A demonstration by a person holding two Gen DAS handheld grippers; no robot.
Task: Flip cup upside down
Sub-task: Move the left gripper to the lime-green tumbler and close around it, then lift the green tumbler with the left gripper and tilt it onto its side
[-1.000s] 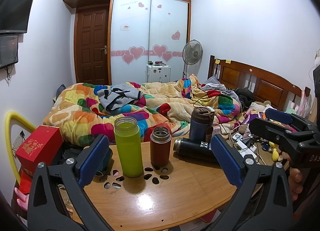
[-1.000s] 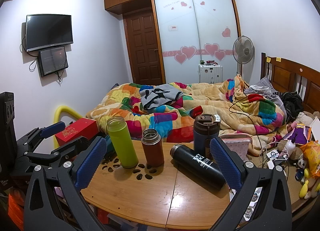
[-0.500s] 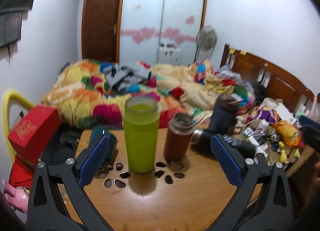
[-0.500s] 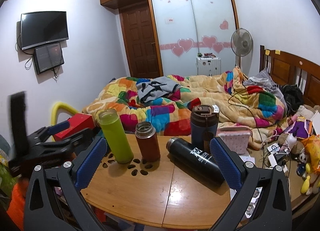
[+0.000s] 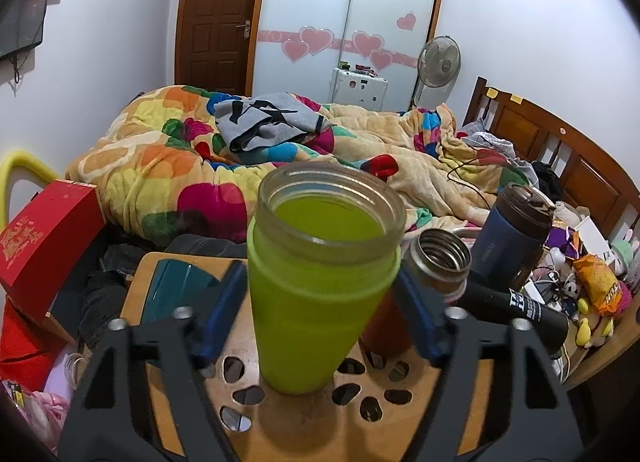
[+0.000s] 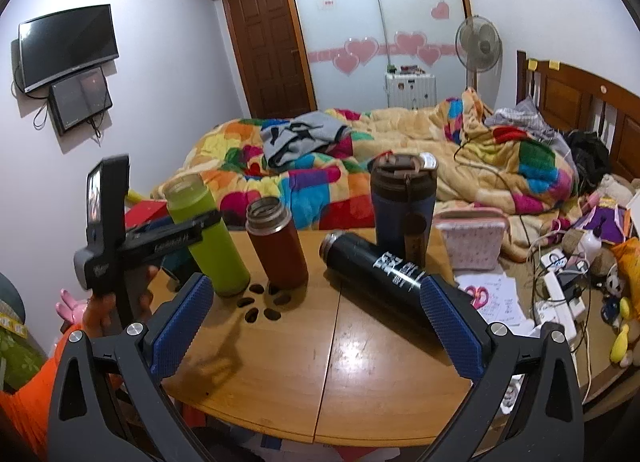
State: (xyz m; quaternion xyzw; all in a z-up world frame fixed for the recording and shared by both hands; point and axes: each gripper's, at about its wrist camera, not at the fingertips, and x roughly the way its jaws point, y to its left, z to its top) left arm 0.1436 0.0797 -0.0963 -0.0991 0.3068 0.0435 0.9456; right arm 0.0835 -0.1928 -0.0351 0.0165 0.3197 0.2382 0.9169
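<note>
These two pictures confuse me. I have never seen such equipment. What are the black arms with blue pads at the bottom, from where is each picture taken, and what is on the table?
There is no robot here. A person holds one hand tool in each hand, and each tool has two fingers with blue pads and a camera looking forward between them.

The left camera's picture shows the left gripper with its fingers on both sides of the green cup, which stands upright and open on the round wooden table. The pads look closed against it.

The right camera's picture shows the right gripper open and holding nothing, above the table. In it you also see the left tool from the side at the green cup.

Also on the table: a red-brown flask, a dark blue tumbler, and a black bottle lying on its side.
</note>
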